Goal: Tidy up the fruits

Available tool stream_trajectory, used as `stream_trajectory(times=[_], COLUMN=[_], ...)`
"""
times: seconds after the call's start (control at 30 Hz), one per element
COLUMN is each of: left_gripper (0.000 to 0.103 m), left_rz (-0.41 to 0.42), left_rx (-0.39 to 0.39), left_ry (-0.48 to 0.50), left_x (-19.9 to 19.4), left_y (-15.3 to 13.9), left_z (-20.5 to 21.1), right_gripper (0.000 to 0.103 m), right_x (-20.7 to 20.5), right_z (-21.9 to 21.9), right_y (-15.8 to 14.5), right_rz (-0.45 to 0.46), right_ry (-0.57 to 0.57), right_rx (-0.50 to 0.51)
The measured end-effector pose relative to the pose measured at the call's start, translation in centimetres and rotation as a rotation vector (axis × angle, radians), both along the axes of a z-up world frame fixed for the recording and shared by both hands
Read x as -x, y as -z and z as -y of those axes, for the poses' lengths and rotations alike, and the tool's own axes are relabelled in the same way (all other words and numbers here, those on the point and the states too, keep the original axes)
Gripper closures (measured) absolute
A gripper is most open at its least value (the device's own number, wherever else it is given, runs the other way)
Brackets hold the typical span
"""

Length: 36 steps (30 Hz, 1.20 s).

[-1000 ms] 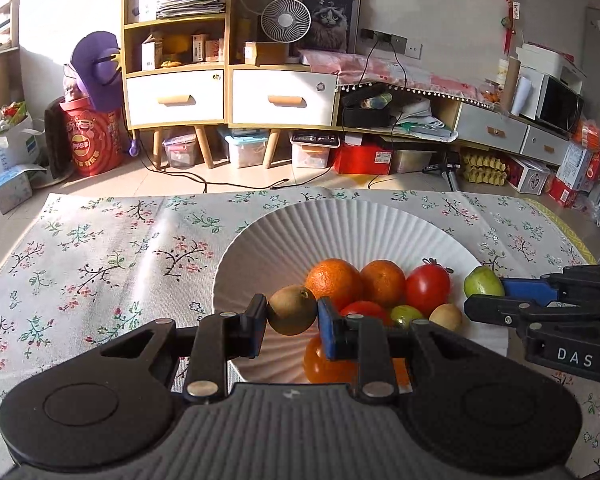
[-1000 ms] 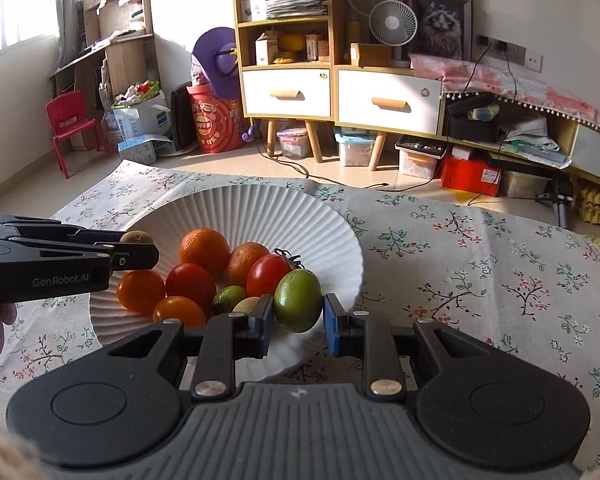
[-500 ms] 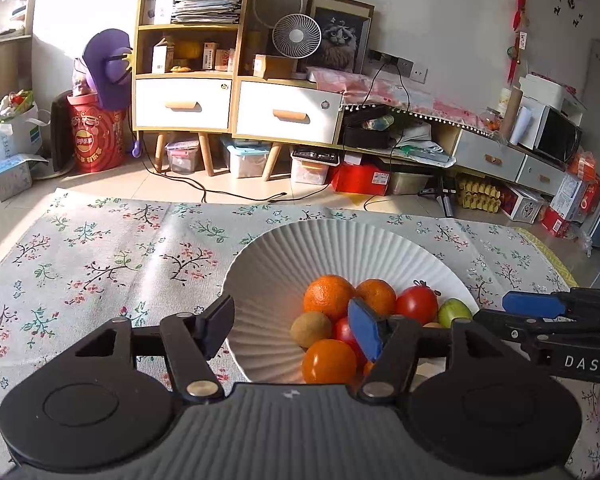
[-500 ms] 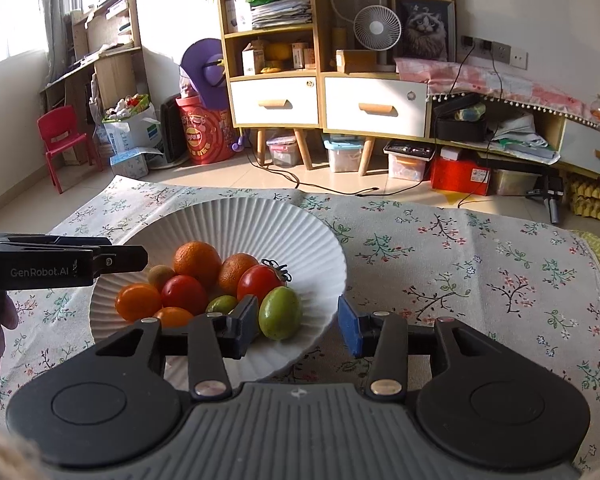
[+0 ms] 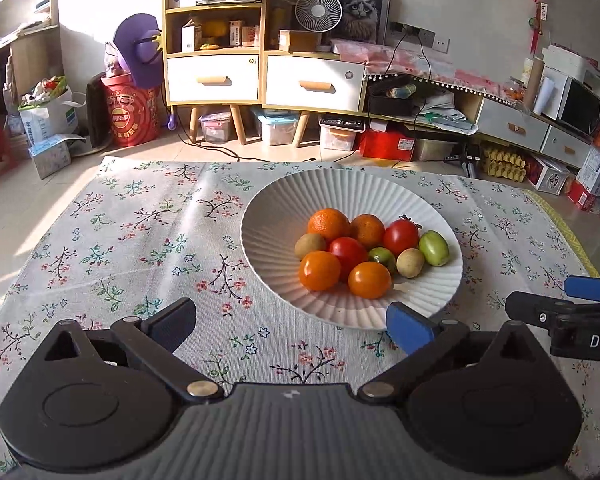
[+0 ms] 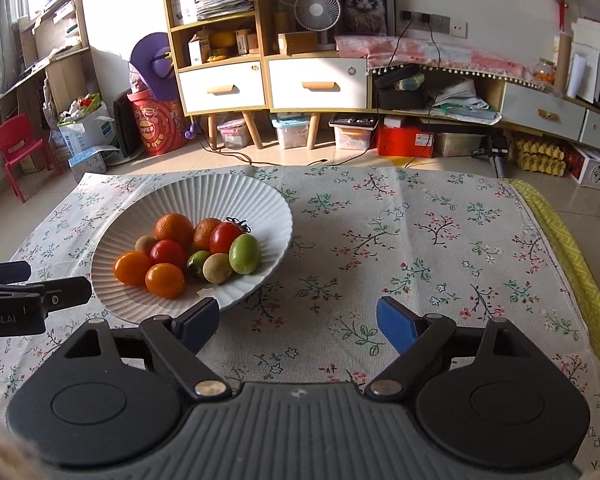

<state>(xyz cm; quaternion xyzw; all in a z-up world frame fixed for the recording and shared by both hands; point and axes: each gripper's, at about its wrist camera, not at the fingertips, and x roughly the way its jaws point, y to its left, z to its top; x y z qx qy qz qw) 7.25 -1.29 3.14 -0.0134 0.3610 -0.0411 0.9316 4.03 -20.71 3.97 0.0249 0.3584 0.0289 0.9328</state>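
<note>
A white ribbed plate [image 5: 284, 196] [image 6: 172, 200] sits on the floral tablecloth and holds several fruits: oranges, red and orange tomatoes, a brown kiwi [image 5: 310, 245] [image 6: 145, 244] and a green fruit [image 5: 433, 248] [image 6: 244, 254]. My left gripper [image 5: 290, 326] is open and empty, drawn back in front of the plate. My right gripper [image 6: 298, 322] is open and empty, in front of the plate and to its right. Each gripper shows at the edge of the other's view, the right one [image 5: 564, 312] and the left one [image 6: 40, 292].
The floral tablecloth [image 6: 420, 248] [image 5: 132, 240] covers the table, with a yellow edge [image 6: 572, 256] on the right. Beyond the far edge stand wooden cabinets [image 5: 260, 76], storage boxes and room clutter.
Both grippers opened and let go of their fruit: the kiwi and the green fruit now lie on the plate. Both grippers pulled back from the plate toward me.
</note>
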Motion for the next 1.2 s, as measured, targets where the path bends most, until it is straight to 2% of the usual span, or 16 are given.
stream_trajectory(times=[0.1,0.27,0.43,1.2], left_gripper=[0.003,0.003,0.003,0.003], left_rz=[-0.052,-0.094,-0.081,-0.086], left_rx=[-0.009,-0.042,-0.108,-0.112], left_ry=[-0.008,-0.018,-0.051,-0.081], left_x=[1.3,3.5,4.4,4.7], left_y=[0.1,0.4,0.3,0.7], left_z=[0.4,0.8,0.9,0.7], right_gripper=[0.005,0.001,0.001,0.001], right_x=[1.5,3.0,3.7,3.8], right_z=[-0.7,-1.0,-1.8,-3.4], right_y=[-0.3,-0.3,0.0,1.3], right_rz=[-0.019,-0.049,-0.059,-0.102], right_ry=[0.004,0.027,0.026,0.013], right_rx=[0.025,0.043,0.043,0.098])
